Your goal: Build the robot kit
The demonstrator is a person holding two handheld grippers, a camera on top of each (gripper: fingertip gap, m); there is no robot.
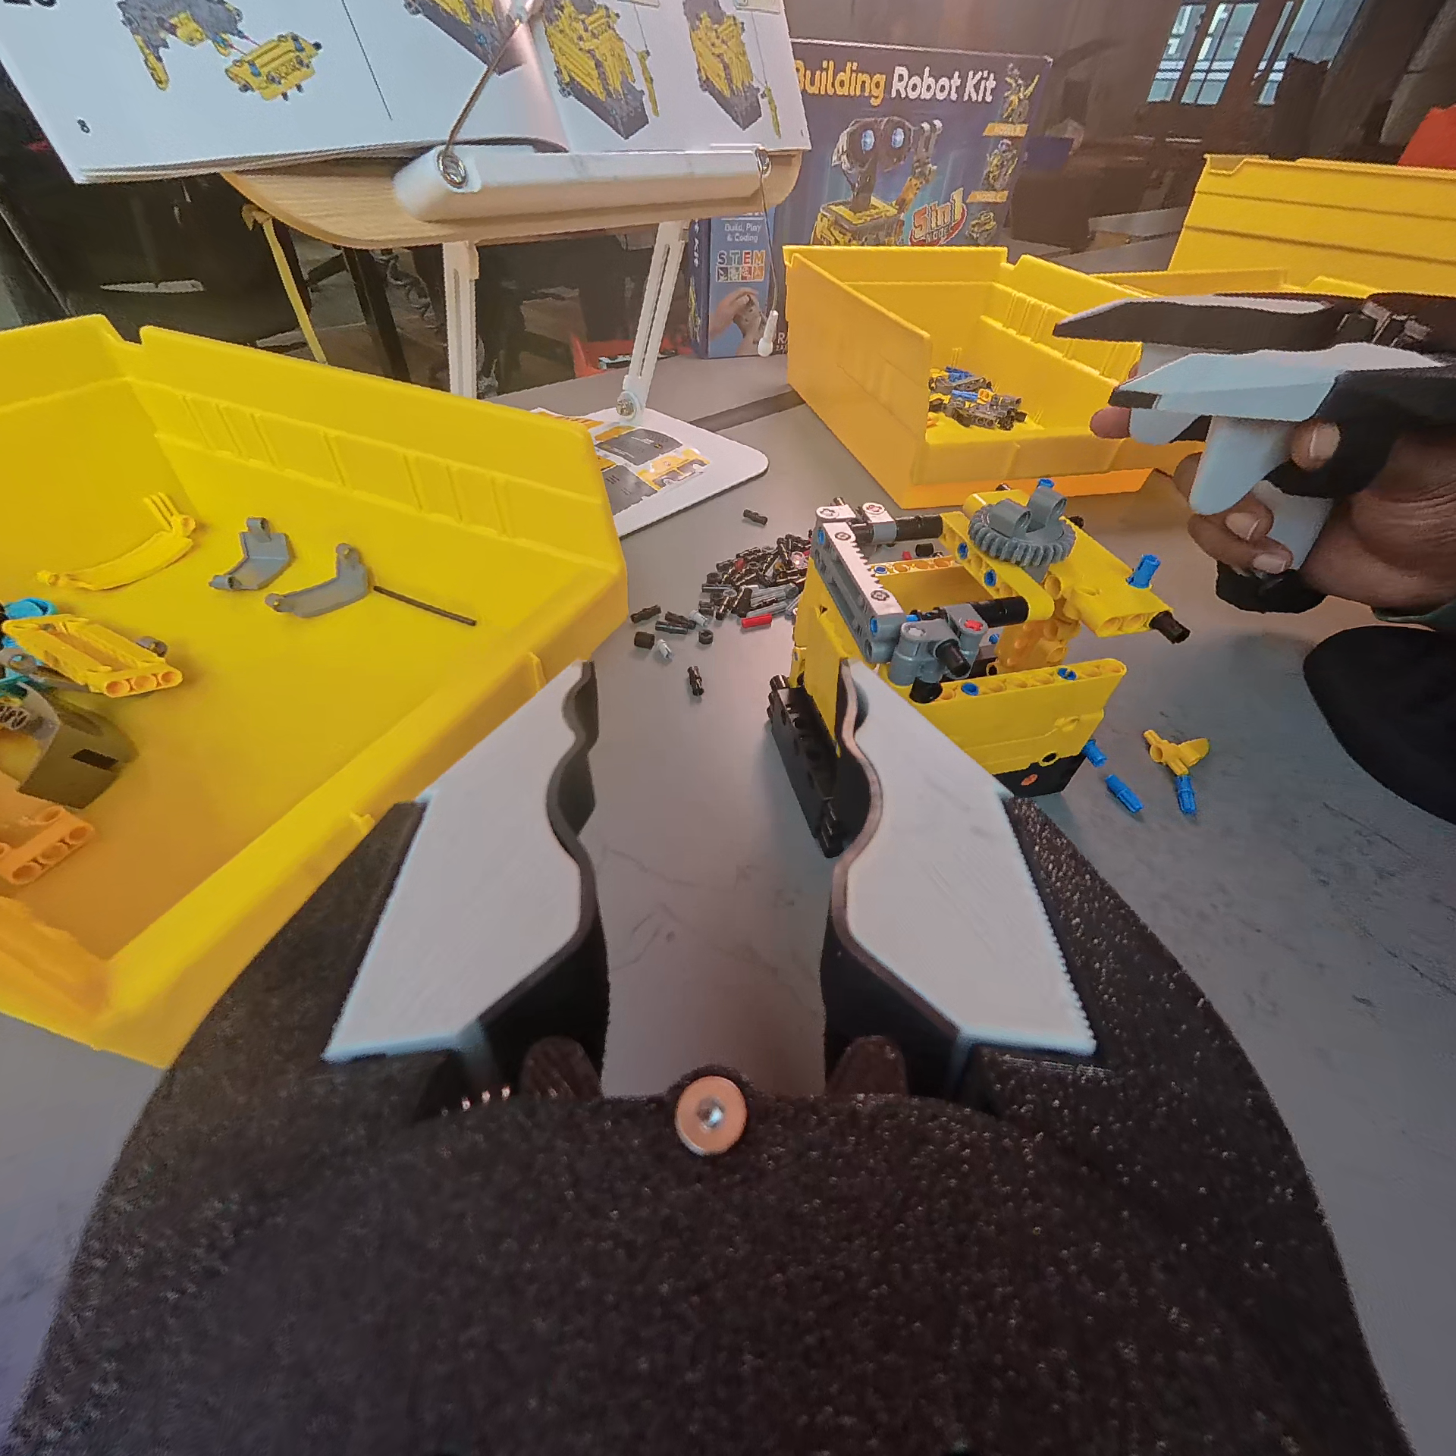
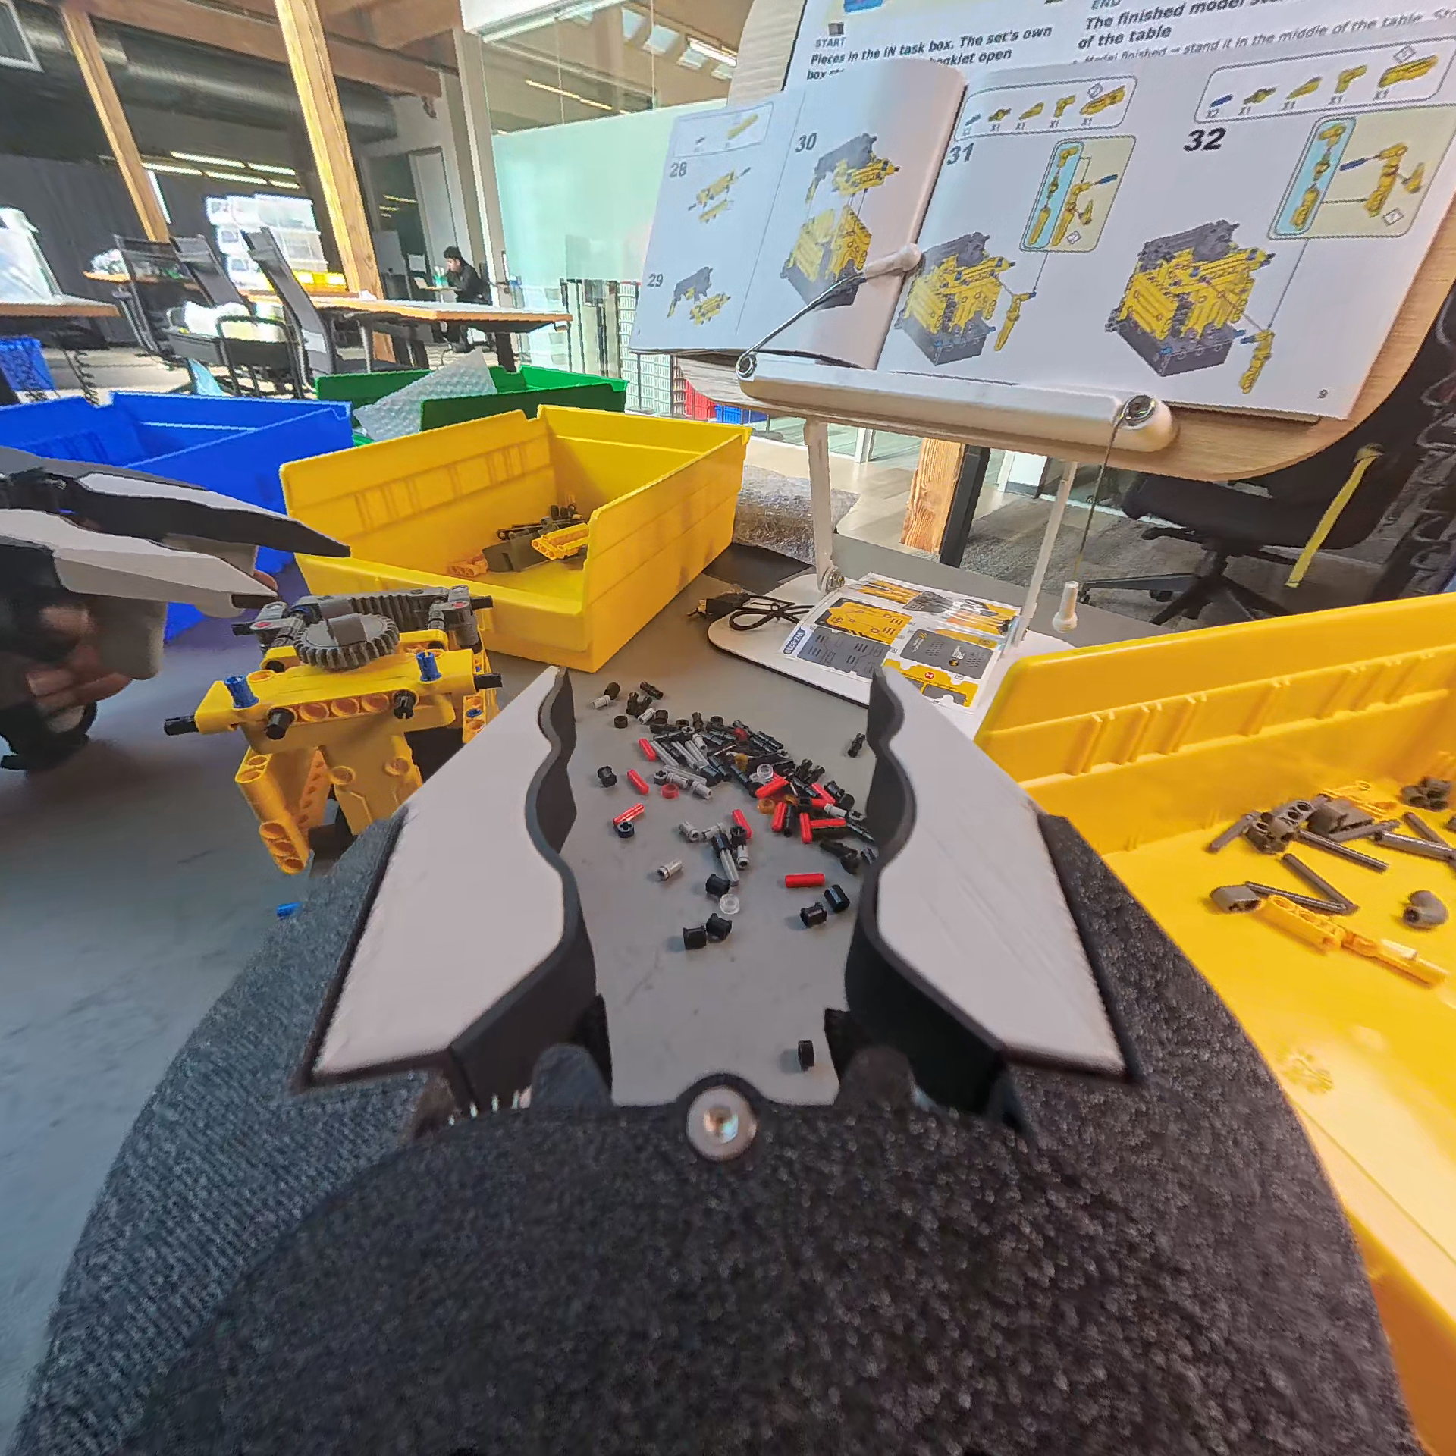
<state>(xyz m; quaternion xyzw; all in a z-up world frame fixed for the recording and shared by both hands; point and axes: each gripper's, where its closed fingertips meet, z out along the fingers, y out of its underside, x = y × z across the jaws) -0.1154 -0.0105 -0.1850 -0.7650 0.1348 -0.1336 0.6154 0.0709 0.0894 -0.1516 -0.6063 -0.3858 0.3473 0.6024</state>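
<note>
A yellow brick-built model [image 1: 969, 630] with a grey gear on top stands on the grey table. My left gripper [image 1: 717, 677] is open and empty; its right fingertip [image 1: 855, 693] is against the model's left side. A pile of small black, grey and red pins [image 1: 748, 583] lies just beyond it. My right gripper [image 2: 718, 685] is open and empty, held low over the same pin pile [image 2: 733, 788]. The model [image 2: 339, 709] stands to its left. The right gripper also shows in the left wrist view [image 1: 1103, 370], held by a hand.
A yellow bin [image 1: 378, 425] of parts stands at the left and another [image 1: 859, 331] behind the model. In the right wrist view a yellow bin [image 2: 1182, 709] lies at the right, with blue [image 2: 157, 441] and green bins behind. A booklet stand [image 2: 1024, 236] stands at the back. Blue pins [image 1: 1119, 792] lie right of the model.
</note>
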